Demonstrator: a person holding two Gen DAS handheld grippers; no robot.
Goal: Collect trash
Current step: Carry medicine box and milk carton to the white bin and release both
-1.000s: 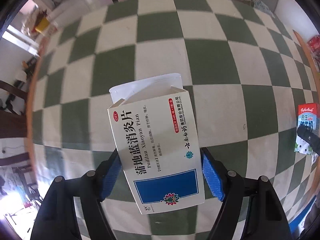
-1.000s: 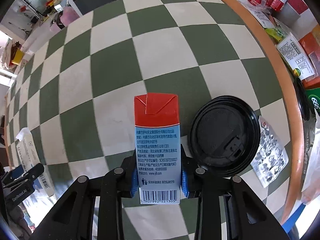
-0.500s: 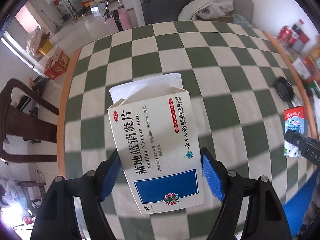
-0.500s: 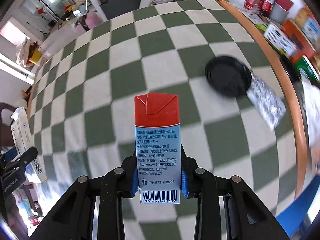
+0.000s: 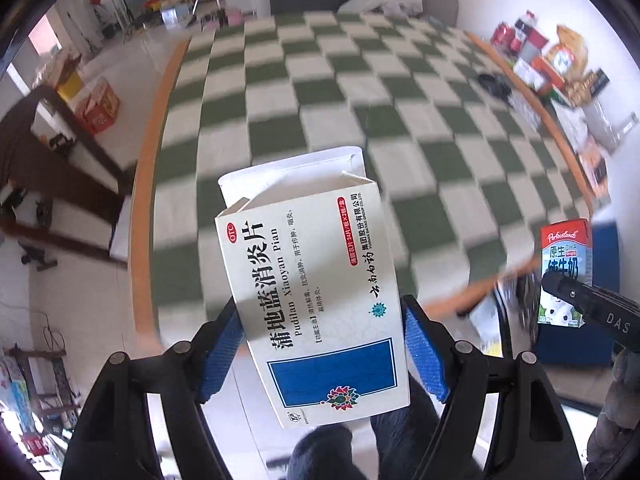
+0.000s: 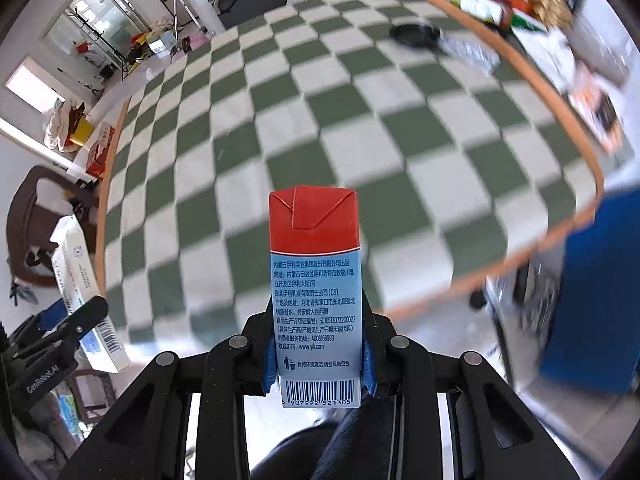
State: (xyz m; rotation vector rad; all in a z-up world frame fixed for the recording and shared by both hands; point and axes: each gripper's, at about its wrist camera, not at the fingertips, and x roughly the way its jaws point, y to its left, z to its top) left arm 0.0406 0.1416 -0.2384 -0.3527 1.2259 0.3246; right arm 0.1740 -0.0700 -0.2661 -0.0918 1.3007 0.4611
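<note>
Green-and-white checks cover the bench, which sits well below both tools. Left tool is clamped on a white medicine box with its top flap open; right tool grips a red-topped milk carton upright by its lower sides. Both pieces are held in the air, clear of the bench. A black lid and a foil packet lie near the far edge. A blue bin stands to the right. This looks like the carry step; next, each piece needs bringing over the bin, probably that one, and releasing.
</note>
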